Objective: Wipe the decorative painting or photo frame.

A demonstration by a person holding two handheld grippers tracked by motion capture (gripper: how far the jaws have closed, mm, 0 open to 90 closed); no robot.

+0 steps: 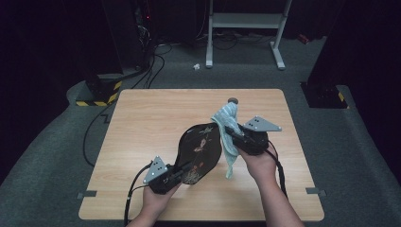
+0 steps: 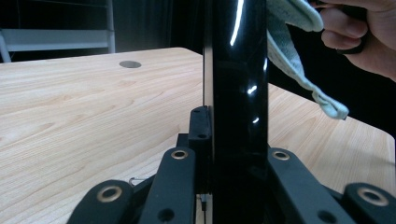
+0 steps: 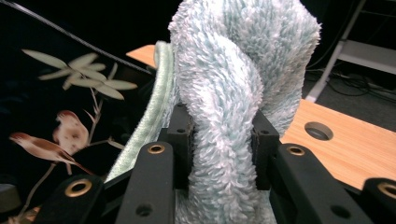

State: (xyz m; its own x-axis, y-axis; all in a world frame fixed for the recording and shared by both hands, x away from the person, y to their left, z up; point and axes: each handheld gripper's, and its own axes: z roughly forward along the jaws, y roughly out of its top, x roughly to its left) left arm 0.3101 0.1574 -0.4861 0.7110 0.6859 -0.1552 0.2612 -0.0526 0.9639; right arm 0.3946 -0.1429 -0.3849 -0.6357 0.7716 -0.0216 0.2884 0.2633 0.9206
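A glossy black lacquer tray [image 1: 201, 149] painted with birds and leaves is held up on edge above the wooden table [image 1: 142, 118]. My left gripper [image 1: 182, 169] is shut on its lower rim; in the left gripper view the tray [image 2: 238, 93] stands upright between the jaws. My right gripper [image 1: 231, 133] is shut on a bunched light-blue fluffy cloth [image 1: 228, 127], which rests against the tray's upper right edge and hangs down beside it. In the right gripper view the cloth [image 3: 233, 93] fills the space between the jaws, and the tray's painted face [image 3: 60, 126] lies at the left.
A round cable hole [image 1: 232, 100] sits at the table's far edge. Beyond the table stand a white metal frame [image 1: 246, 28], cables on the grey floor, and yellow-black striped bases [image 1: 101, 97] at the far left.
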